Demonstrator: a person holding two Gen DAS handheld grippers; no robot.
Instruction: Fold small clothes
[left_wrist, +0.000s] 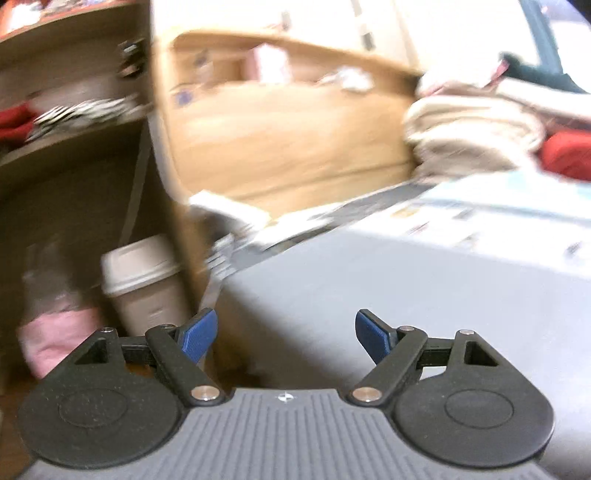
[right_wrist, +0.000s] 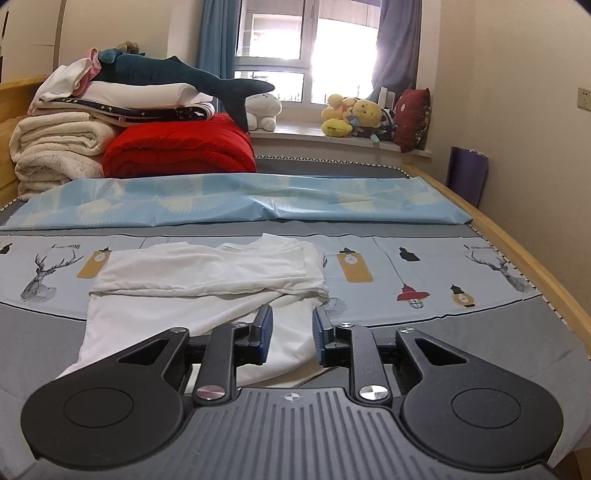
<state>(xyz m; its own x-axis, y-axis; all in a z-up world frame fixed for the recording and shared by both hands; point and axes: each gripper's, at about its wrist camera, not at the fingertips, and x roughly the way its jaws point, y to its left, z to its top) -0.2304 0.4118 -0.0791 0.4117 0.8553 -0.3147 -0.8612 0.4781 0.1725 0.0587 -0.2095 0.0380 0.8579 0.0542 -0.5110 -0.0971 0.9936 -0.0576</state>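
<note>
Here, a white garment (right_wrist: 207, 284) lies partly folded on the bed (right_wrist: 480, 332), on the grey sheet with deer and lamp drawings. The right gripper (right_wrist: 291, 334) sits low just over the near edge of the cloth. Its blue pads (right_wrist: 265, 328) stand a little apart, and they do not squeeze the cloth. Behind the cloth is a light blue sheet (right_wrist: 236, 199), then a red blanket (right_wrist: 177, 147), cream blankets (right_wrist: 55, 147) and a toy shark (right_wrist: 177, 75) on top. Soft toys (right_wrist: 351, 114) sit by the window (right_wrist: 306, 51). The left gripper (left_wrist: 286, 336) is wide open with nothing in it. Its view is blurry, with a cardboard box (left_wrist: 280, 140) and a small bin (left_wrist: 144, 280) ahead.
</note>
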